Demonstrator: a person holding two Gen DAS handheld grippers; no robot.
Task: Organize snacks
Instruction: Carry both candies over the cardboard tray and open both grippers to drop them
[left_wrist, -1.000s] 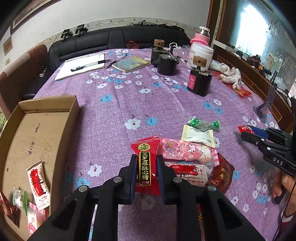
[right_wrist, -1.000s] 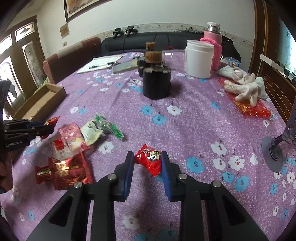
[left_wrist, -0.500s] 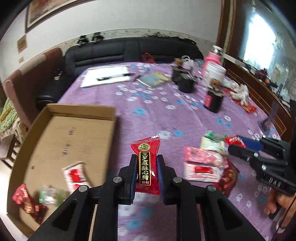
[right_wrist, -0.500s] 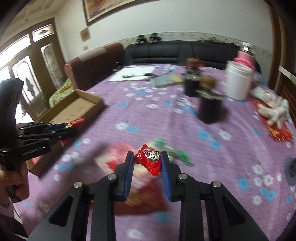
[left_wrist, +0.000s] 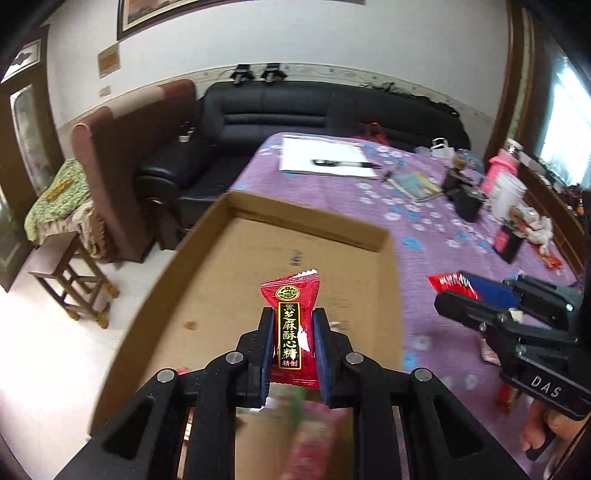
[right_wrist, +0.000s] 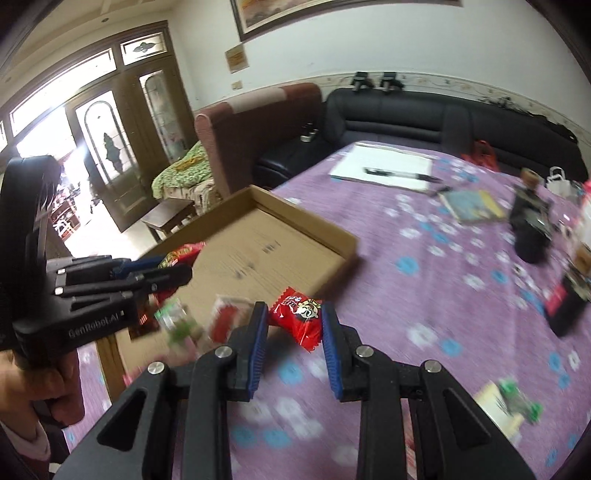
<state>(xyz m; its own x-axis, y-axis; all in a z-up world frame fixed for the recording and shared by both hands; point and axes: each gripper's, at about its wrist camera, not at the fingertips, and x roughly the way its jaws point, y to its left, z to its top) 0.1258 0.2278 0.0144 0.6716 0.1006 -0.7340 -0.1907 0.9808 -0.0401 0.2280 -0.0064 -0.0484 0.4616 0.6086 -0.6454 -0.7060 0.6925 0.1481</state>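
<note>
Purple floral tablecloth (right_wrist: 424, 229) under a cardboard tray (left_wrist: 369, 236): my left gripper (left_wrist: 293, 349) clenches the sesame candy (left_wrist: 293, 325) over it, right gripper (right_wrist: 294, 334) clamps the red snack (right_wrist: 301, 317) near its edge, so I'd lower both inside the walls before releasing.

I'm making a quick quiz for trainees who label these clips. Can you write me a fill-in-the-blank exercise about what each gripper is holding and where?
1. The left gripper is shut on a red sesame candy packet with a ____ label strip bearing gold characters.
2. That packet is held above the ____ tray.
3. The right gripper grips a red snack packet between ____ finger pads.
4. The table is covered by a ____ floral tablecloth.

Missing words: black; cardboard; blue; purple
</note>
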